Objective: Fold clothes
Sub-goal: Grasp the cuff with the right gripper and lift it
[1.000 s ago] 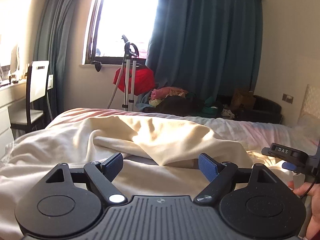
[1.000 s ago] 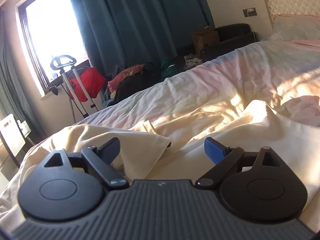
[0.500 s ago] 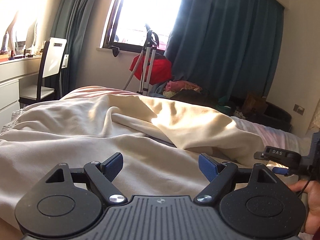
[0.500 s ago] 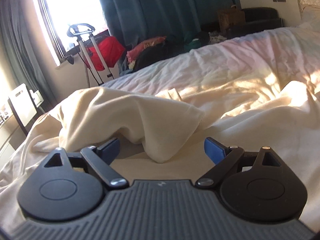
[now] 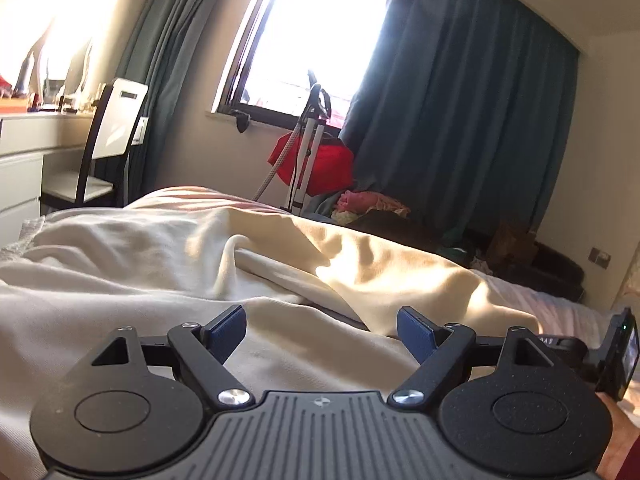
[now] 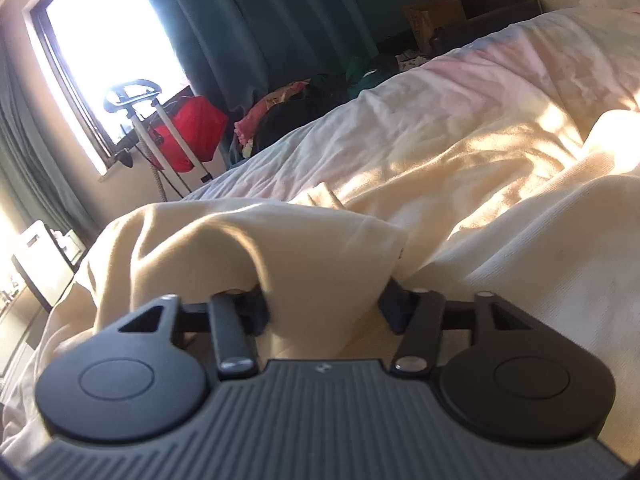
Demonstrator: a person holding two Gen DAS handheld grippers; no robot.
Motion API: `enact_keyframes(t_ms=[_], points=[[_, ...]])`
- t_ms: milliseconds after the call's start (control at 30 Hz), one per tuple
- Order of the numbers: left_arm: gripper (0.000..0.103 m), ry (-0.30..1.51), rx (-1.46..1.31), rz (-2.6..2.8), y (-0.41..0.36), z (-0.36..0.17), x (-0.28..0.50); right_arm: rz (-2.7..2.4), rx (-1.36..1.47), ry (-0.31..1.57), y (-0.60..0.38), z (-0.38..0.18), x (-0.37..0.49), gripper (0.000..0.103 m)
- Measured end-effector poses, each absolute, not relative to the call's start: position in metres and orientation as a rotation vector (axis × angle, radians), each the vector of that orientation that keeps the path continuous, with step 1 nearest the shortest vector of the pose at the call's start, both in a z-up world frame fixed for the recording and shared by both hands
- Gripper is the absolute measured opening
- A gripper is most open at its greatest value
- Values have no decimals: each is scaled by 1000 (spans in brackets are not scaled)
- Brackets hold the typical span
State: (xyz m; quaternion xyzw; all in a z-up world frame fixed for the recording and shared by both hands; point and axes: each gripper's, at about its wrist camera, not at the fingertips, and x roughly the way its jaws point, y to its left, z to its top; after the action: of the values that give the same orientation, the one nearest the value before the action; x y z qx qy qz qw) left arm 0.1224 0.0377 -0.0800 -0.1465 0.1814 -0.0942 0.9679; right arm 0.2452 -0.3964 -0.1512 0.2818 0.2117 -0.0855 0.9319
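Cream garment (image 6: 320, 248) lying rumpled on the bed (image 6: 460, 92), a raised fold of it between the jaws of the right hand-held gripper (image 6: 324, 312), which have just been closing on it; left hand-held gripper (image 5: 322, 334) open above flat cloth.

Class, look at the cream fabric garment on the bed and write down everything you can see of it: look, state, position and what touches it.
The cream fabric garment is a soft, matte, knit-like cloth, unfolded and rumpled, spread over the pale pink-and-white bedsheet, sunlit in patches. A raised fold of it sits between the right tongs, whose jaws have just been closing around it; whether the pads press it yet is unclear. The left tongs hang open just over a flatter part; contact cannot be told.
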Motion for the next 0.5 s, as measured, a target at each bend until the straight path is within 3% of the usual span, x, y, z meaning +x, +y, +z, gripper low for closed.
enact_keyframes(t_ms=[67,133,500], points=[[84,398,-362,-199,46,-84,126,-153,552,419,-391,-147,243,20],[84,427,-424,-193,54,-88,130,-149,520,372,-381,-137,235,14],[82,449,-662,-150,86,-98,122,-91,395,18,-356,-17,162,9]])
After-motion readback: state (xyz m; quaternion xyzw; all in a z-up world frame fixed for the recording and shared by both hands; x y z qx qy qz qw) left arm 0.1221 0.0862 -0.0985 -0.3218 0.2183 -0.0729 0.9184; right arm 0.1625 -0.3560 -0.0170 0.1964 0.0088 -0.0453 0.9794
